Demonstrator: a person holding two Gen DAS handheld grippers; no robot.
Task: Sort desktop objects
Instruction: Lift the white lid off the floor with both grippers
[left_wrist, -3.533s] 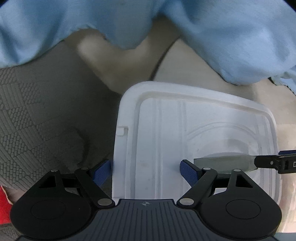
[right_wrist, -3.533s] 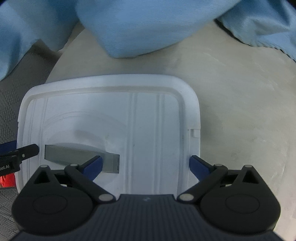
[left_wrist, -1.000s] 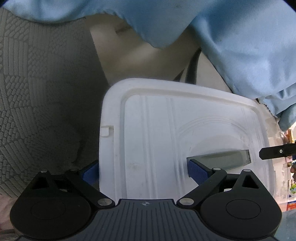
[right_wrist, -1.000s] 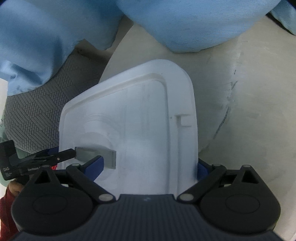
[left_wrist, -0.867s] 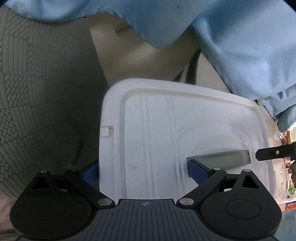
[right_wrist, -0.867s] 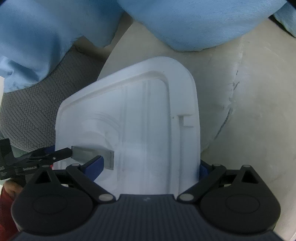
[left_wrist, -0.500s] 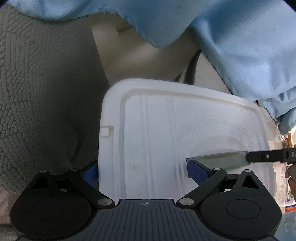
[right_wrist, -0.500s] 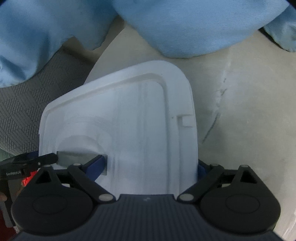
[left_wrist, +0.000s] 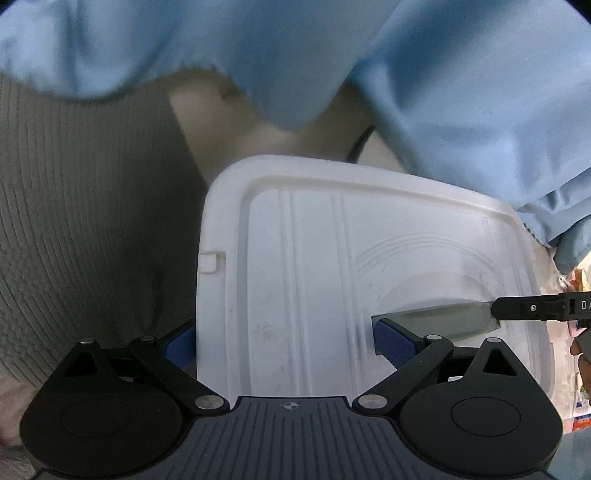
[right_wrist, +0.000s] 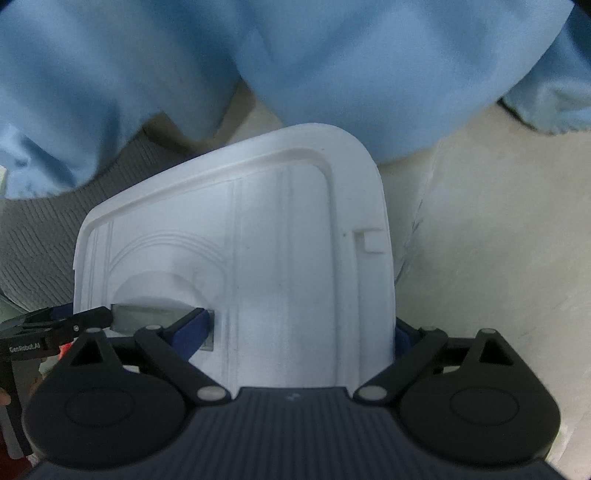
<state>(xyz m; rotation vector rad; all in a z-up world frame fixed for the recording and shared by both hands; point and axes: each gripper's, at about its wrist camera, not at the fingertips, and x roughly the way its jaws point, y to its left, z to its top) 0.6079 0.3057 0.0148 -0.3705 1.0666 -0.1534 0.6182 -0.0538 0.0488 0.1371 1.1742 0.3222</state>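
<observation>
A white plastic box lid (left_wrist: 314, 266) fills the middle of both views, held in the air between the two grippers. My left gripper (left_wrist: 284, 341) is shut on the lid's left end, one blue pad outside the rim and one in the grey handle slot (left_wrist: 436, 321). My right gripper (right_wrist: 295, 332) is shut on the lid (right_wrist: 280, 251) at its right end, one pad in the same slot (right_wrist: 155, 317). Each gripper's black finger shows at the edge of the other's view.
A person in light blue clothing (left_wrist: 369, 66) stands close behind the lid. A grey patterned mat (left_wrist: 81, 229) lies to the left and a pale floor (right_wrist: 498, 240) to the right. Some colourful items (left_wrist: 580, 406) show at the far right edge.
Both grippers have kept their hold on the lid. The lid has been carried and tilted slightly, and the blue clothing now covers more of the background.
</observation>
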